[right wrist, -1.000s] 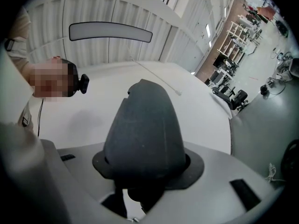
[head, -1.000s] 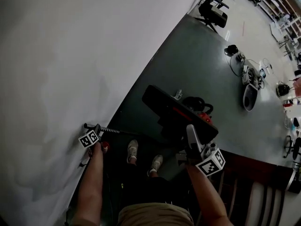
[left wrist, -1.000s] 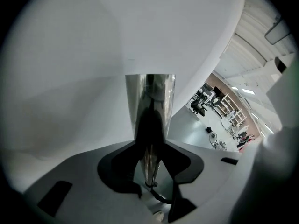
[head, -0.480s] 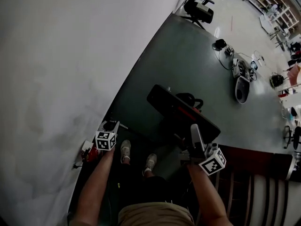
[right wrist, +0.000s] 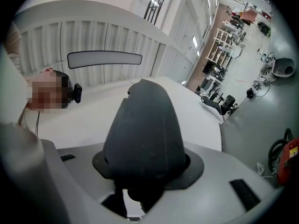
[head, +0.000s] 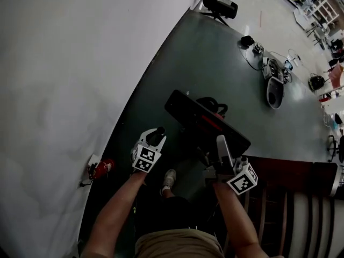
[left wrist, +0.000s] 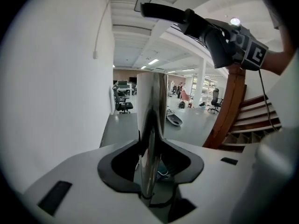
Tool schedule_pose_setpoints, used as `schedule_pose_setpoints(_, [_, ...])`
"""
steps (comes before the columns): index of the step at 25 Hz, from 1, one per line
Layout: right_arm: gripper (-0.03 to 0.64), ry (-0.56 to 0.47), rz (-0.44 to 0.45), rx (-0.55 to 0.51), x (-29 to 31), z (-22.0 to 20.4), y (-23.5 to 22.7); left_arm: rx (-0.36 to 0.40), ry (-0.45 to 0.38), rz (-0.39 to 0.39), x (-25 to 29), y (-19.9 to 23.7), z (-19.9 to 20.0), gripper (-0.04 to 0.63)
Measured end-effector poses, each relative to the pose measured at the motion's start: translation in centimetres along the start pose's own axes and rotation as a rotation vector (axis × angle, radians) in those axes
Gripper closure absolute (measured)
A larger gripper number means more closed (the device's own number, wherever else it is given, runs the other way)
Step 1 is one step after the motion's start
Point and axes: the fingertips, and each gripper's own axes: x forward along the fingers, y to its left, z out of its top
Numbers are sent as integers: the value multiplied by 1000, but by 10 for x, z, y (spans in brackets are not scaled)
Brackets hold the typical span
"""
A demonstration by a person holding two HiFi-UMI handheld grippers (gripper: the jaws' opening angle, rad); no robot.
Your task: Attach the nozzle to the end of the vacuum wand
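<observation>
Left gripper [left wrist: 150, 171] jaws clench the chrome wand [left wrist: 152, 111]; right gripper [right wrist: 140, 176] jaws clench the black nozzle [right wrist: 145, 129]. Only the head view shows wand and nozzle apart.

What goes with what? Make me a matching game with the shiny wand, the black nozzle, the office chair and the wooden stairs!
Things:
1. wand
2. nozzle
3. office chair
4. wooden stairs

Places:
A. far off, by the white wall
B. held in the right gripper's jaws
C. brown, close beside the right gripper
D. held in the left gripper's jaws

Pairs: 1-D, 2-B, 3-A, 4-C
</observation>
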Motion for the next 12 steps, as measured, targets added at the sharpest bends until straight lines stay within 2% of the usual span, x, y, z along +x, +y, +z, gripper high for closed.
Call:
schedule_pose_setpoints(6, [416,-33,21,5,-11,22,0,76,33,-74,6,-65,20,442])
schedule_pose_setpoints(12, [416,-71,49,41,-13,21,-9,127,53,-132,15,-97,28,442])
